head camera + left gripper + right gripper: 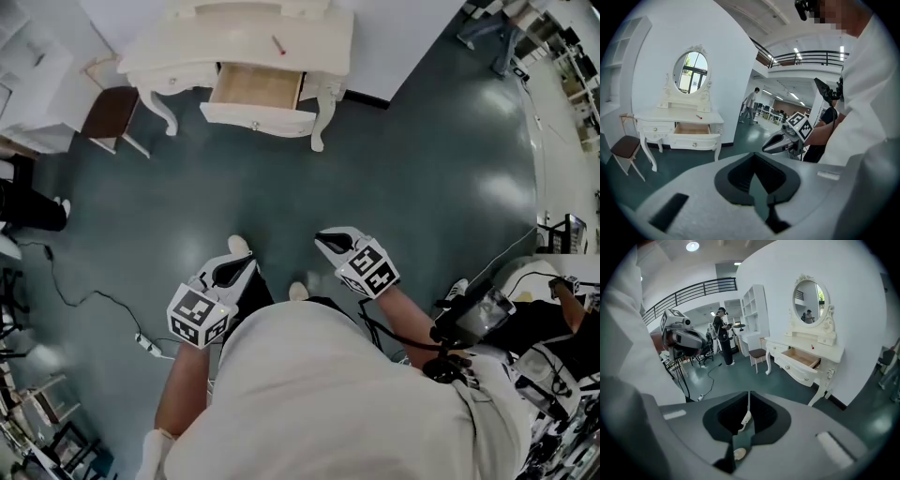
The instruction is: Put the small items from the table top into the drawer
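The white dressing table (234, 42) stands far ahead across the floor, its drawer (255, 86) pulled open and showing a bare wooden bottom. One small red item (278, 44) lies on the table top; it also shows as the red item (699, 116) and the red item (812, 347). My left gripper (244, 267) and right gripper (325, 242) are held in front of the person's body, well short of the table. Both are shut with nothing in them. The left gripper (753, 161) points towards the open drawer (691, 129), and the right gripper (748, 397) has the drawer (801, 358) to its upper right.
A brown-seated chair (111, 114) stands left of the table. A power strip and cable (141, 342) lie on the floor at the left. An oval mirror (690, 71) tops the table. A person (723, 336) stands by equipment behind. Grey floor lies between me and the table.
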`<state>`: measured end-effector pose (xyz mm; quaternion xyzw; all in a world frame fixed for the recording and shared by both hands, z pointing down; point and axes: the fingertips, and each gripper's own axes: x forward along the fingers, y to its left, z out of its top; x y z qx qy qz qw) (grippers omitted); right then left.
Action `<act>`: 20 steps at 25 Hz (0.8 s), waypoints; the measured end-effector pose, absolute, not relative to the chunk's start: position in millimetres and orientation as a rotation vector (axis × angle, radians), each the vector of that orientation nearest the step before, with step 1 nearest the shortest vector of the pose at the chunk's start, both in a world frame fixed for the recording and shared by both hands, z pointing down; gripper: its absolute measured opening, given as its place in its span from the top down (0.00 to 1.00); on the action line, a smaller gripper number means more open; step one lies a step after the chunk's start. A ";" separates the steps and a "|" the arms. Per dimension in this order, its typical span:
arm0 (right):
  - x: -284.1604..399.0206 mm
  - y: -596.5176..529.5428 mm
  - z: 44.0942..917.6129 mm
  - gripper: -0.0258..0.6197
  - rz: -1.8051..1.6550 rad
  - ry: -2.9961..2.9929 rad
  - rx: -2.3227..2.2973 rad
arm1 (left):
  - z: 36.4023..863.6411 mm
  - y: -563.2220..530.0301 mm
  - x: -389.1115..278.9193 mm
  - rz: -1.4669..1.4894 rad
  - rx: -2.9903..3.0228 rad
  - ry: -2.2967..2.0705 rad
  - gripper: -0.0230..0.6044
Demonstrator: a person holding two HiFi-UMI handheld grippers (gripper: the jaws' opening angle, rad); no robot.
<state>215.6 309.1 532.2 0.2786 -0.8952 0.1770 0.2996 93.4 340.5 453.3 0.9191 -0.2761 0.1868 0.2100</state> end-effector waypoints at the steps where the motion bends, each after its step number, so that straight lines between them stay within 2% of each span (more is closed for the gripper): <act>1: 215.8 296.8 532.2 0.93 0.472 -2.364 0.764 | 453.8 325.0 93.5 0.513 2.573 -0.738 0.96; 14: 167.3 120.6 489.5 0.95 0.464 -2.230 1.062 | 428.0 154.2 20.2 0.530 2.704 -0.443 0.96; 20: 147.6 58.6 488.1 0.94 0.463 -2.168 1.107 | 429.2 113.8 -37.7 0.470 2.688 -0.512 0.96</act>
